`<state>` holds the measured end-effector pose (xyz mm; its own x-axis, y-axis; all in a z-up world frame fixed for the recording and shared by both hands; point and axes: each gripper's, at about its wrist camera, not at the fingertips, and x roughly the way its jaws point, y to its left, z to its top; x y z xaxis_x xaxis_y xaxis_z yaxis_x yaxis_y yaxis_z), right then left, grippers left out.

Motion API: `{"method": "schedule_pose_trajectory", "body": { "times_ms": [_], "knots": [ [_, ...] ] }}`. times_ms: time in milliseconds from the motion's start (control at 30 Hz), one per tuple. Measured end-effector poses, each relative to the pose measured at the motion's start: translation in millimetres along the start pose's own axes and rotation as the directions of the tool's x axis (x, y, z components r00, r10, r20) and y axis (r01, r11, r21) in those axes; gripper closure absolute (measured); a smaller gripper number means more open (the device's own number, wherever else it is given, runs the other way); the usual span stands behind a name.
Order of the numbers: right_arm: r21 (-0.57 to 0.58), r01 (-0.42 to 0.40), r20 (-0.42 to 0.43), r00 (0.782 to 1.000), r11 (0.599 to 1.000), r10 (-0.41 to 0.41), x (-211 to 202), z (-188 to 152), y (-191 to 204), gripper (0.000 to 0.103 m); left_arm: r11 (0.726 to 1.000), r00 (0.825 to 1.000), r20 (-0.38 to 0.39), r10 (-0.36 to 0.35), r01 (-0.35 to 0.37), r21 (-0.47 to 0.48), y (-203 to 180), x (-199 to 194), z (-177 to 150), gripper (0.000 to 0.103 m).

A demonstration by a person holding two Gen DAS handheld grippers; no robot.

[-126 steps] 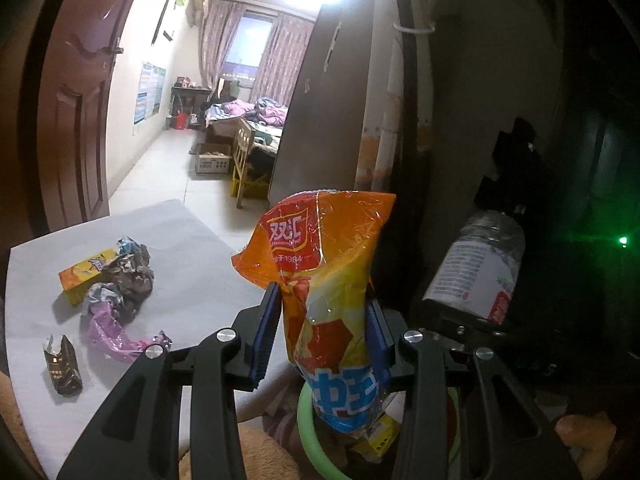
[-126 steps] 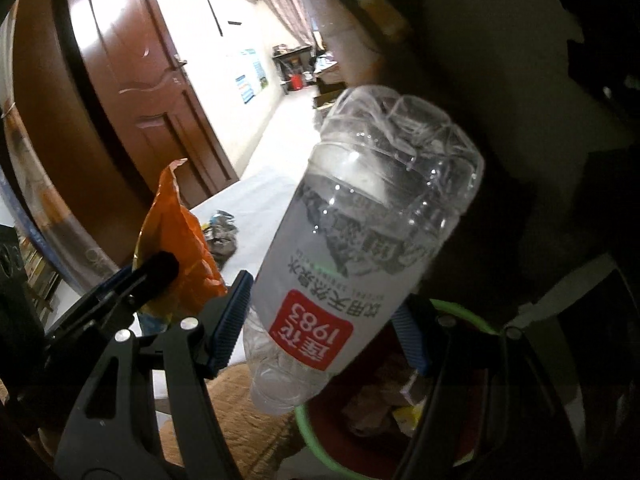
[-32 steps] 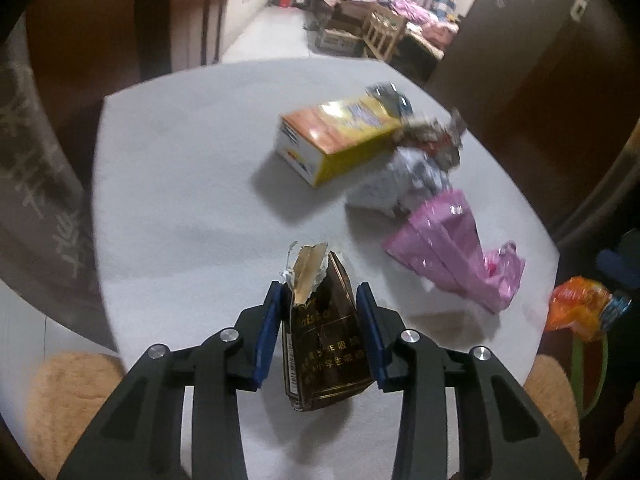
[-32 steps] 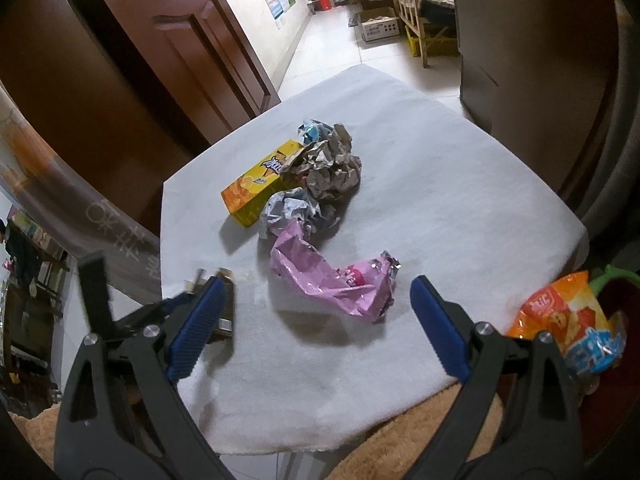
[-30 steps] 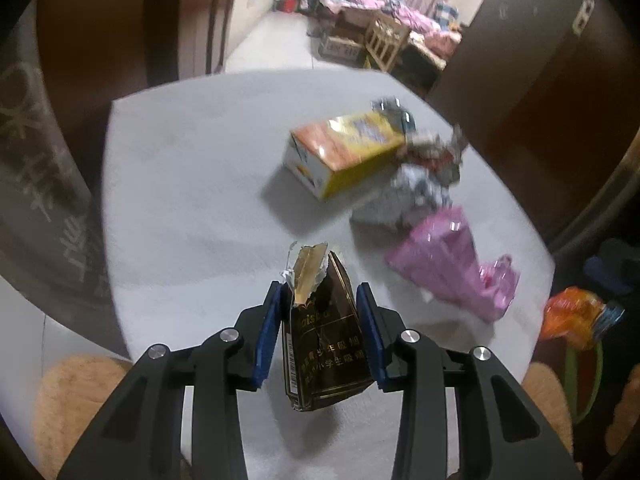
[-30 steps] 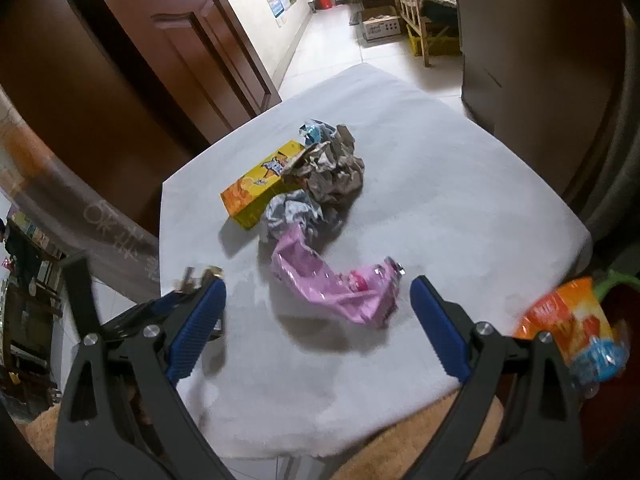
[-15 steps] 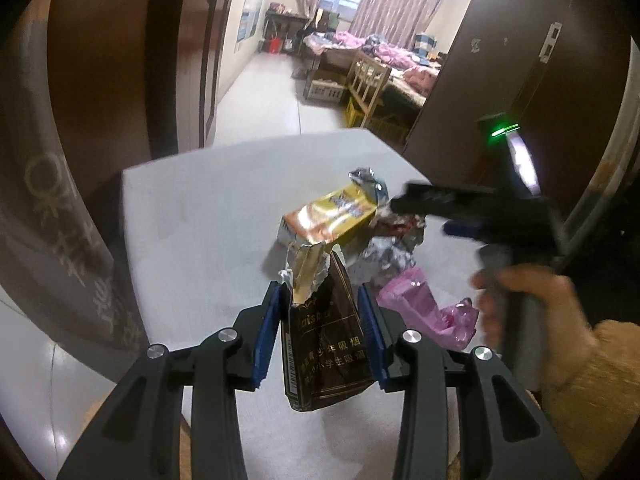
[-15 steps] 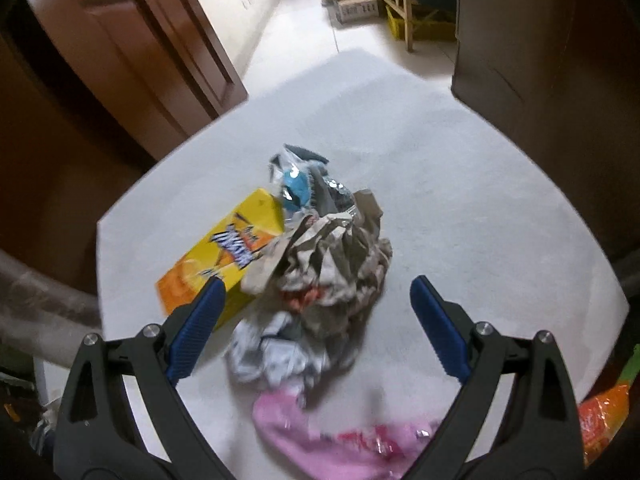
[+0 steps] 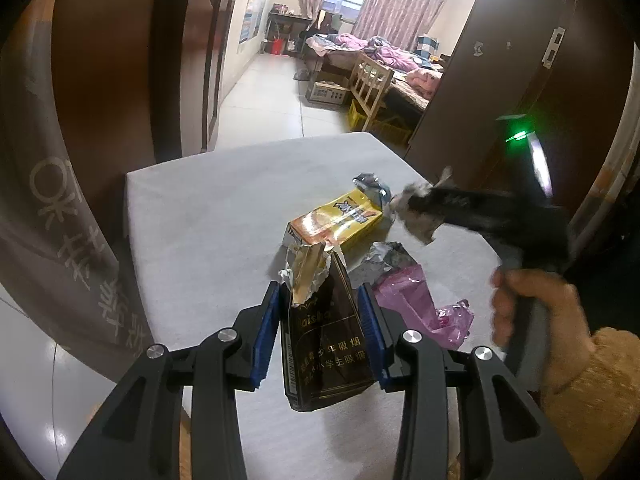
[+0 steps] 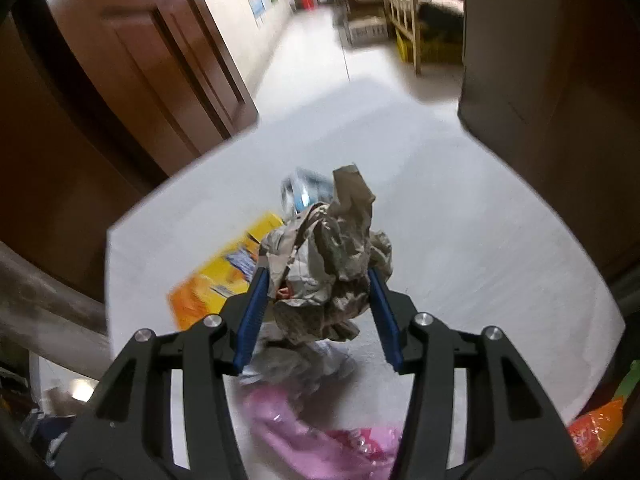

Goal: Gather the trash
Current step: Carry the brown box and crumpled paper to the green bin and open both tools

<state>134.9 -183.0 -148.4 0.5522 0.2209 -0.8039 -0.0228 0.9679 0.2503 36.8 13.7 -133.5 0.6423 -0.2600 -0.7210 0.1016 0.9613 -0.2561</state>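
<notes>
My left gripper [image 9: 322,324] is shut on a torn dark brown cigarette pack [image 9: 326,344] and holds it above the white table [image 9: 208,216]. My right gripper [image 10: 316,316] is shut on a crumpled grey-brown paper wad [image 10: 328,256] lifted off the table; it also shows blurred in the left wrist view [image 9: 420,208]. On the table lie a yellow-orange carton [image 9: 340,224], also in the right wrist view [image 10: 216,280], a silver wrapper [image 9: 384,256], a pink wrapper [image 9: 416,308], also in the right wrist view [image 10: 320,436], and a blue-silver wrapper [image 9: 372,184].
An orange snack bag [image 10: 596,436] and a green bin rim [image 10: 630,380] sit below the table's right edge. A brown door [image 10: 152,60] stands to the left and a dark cabinet [image 9: 500,80] to the right. A hallway and bedroom lie beyond.
My right gripper has closed on the crumpled paper wad and lifted it off the pile. My left gripper has kept rising with the cigarette pack.
</notes>
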Motion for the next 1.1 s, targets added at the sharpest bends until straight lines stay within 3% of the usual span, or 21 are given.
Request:
{"method": "schedule_pose_trajectory", "body": {
  "times_ms": [233, 600, 833, 1100],
  "knots": [
    [-0.011, -0.072, 0.161, 0.984, 0.997, 0.073, -101, -15, 3, 0.054, 1.0, 0.998, 0.068, -0.01, 0.009, 0.017, -13, -24, 10, 0.067],
    [-0.063, -0.051, 0.352, 0.933, 0.997, 0.07, -223, -64, -6, 0.054, 0.997, 0.976, 0.21, -0.059, 0.045, 0.069, -55, -81, 26, 0.066],
    [-0.049, -0.021, 0.401, 0.915, 0.999, 0.038, -250, -87, -13, 0.053, 0.992, 0.96, 0.273, -0.068, 0.037, 0.119, -80, -109, 25, 0.066],
    [-0.058, -0.054, 0.402, 0.913, 0.997, 0.073, -261, -94, -23, 0.053, 0.988, 0.95, 0.304, -0.075, 0.029, 0.153, -100, -128, 23, 0.066]
  ]
}}
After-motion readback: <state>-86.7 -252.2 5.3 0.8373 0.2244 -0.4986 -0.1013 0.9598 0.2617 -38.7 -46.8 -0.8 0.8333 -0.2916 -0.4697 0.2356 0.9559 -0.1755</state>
